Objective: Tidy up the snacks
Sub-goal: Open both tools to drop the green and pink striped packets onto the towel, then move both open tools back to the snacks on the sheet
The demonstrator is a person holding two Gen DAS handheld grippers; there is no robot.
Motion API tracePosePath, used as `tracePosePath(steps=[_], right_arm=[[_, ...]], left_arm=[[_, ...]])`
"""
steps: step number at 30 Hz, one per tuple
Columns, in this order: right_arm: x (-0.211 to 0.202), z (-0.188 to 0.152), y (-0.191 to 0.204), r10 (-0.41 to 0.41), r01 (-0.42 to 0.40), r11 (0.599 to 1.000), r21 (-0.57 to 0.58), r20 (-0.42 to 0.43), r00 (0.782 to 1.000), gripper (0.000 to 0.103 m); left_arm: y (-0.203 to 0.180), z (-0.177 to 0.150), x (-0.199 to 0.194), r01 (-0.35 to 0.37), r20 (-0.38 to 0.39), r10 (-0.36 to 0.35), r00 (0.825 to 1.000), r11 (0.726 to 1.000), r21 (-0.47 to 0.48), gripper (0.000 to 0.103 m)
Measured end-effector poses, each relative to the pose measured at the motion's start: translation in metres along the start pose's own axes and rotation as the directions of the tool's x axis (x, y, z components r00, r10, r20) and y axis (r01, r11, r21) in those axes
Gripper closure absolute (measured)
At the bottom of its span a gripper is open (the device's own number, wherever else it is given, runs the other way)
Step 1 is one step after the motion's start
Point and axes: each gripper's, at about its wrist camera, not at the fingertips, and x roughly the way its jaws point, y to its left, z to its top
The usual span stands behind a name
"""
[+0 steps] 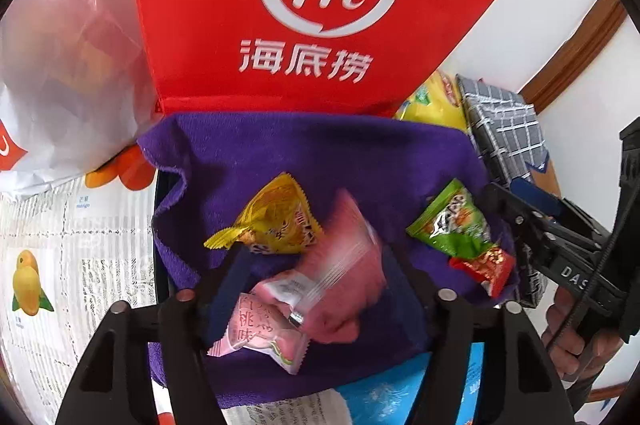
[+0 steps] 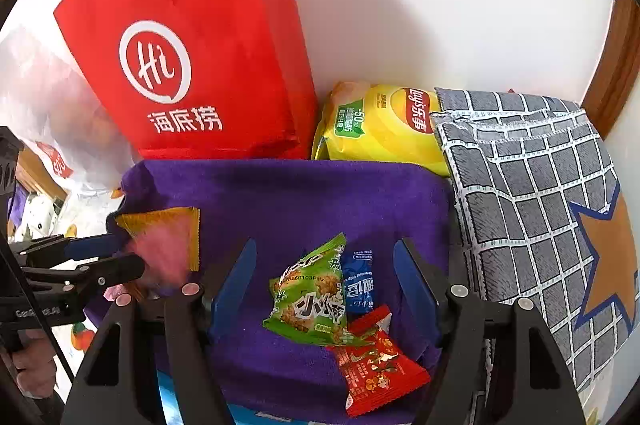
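A purple cloth lines a tray and holds small snack packets. My left gripper is open above a blurred pink packet, with a second pink peach packet under it and a yellow packet just beyond. My right gripper is open over a green packet, a blue packet and a red packet. In the left wrist view the green packet and red packet lie at the right, beside the right gripper's fingers.
A red Haidilao bag stands against the white wall behind the cloth. A yellow chip bag and a grey checked cloth bag lie at the right. A white plastic bag sits left, over a fruit-print table cover.
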Motion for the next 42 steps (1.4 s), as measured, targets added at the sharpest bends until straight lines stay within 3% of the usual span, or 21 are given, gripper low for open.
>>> tracePosePath(steps=[5,9,19,23,31,42], right_arm=[[-0.014,0.002,0.001,-0.024,0.024,1.000,0.007,0.021,1.000,0.030],[-0.032,0.002,0.005,-0.074,0.073,0.997,0.013,0.049,0.996,0.020],[-0.088,-0.028,0.008,-0.130,0.129,0.991,0.016,0.123,0.984,0.020],[-0.115,-0.048,0.004,-0.108,0.106,0.994,0.025,0.160,0.981,0.020],[-0.152,-0.092,0.003,-0.090,0.089,0.996,0.012,0.150,0.985,0.020],[-0.176,-0.148,0.009,-0.121,0.119,0.992,0.029,0.117,0.986,0.020]], left_arm=[[-0.005,0.001,-0.011,-0.001,0.015,0.001,1.000,1.000,0.009,0.034],[-0.009,-0.001,-0.025,-0.027,0.048,0.025,0.999,0.999,0.025,0.034],[-0.029,-0.012,-0.073,0.008,0.152,-0.014,0.988,0.999,0.038,0.035],[-0.035,-0.030,-0.097,0.020,0.189,-0.028,0.982,0.999,0.041,0.035],[-0.043,-0.075,-0.133,-0.061,0.244,0.044,0.969,0.996,0.061,0.035],[-0.041,-0.132,-0.158,-0.099,0.221,0.084,0.972,0.993,0.057,0.034]])
